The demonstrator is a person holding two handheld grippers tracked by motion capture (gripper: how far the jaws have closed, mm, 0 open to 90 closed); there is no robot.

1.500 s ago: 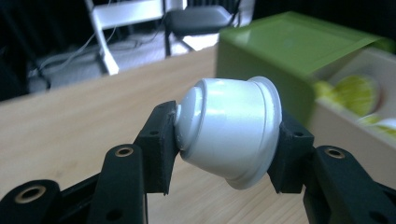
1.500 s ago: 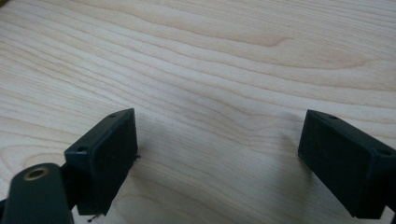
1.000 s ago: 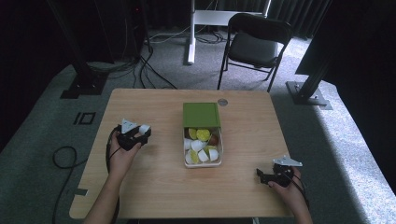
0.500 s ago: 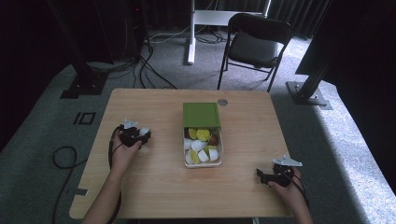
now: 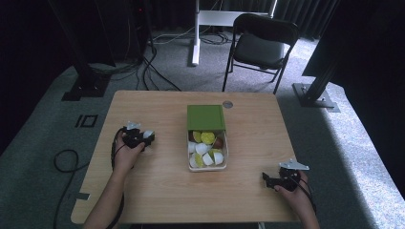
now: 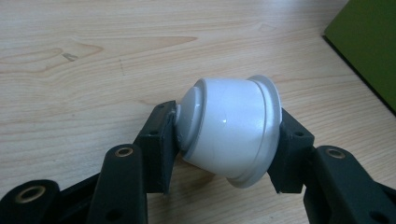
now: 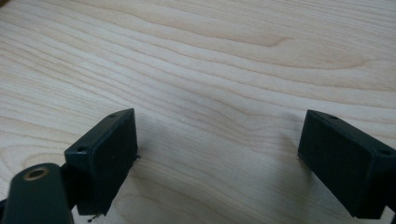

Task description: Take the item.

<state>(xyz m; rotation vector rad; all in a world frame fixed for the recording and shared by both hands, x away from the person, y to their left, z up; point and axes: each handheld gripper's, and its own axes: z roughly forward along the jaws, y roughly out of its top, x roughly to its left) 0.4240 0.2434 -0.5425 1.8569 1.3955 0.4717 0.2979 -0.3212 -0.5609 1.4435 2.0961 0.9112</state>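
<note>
A white capsule-shaped cup [image 6: 231,128] lies on its side between the jaws of my left gripper [image 6: 229,140], which is shut on it just above the wooden table [image 5: 157,191]. In the high view that gripper [image 5: 144,137] sits at the table's left, with the white cup [image 5: 148,134] at its tip. A white box [image 5: 208,151] with a green lid [image 5: 205,117] stands mid-table and holds several white, yellow-green and brown capsules. My right gripper [image 5: 268,180] rests near the front right corner, open, with bare wood between its pads [image 7: 105,156].
A small round grommet [image 5: 228,104] sits in the tabletop behind the box. Beyond the table stand a black chair [image 5: 260,47], a white desk leg [image 5: 195,33] and dark stand bases; cables run over the grey carpet at the left.
My left gripper has turned and shifted slightly toward the box with the white cup in it. The right gripper has stayed put.
</note>
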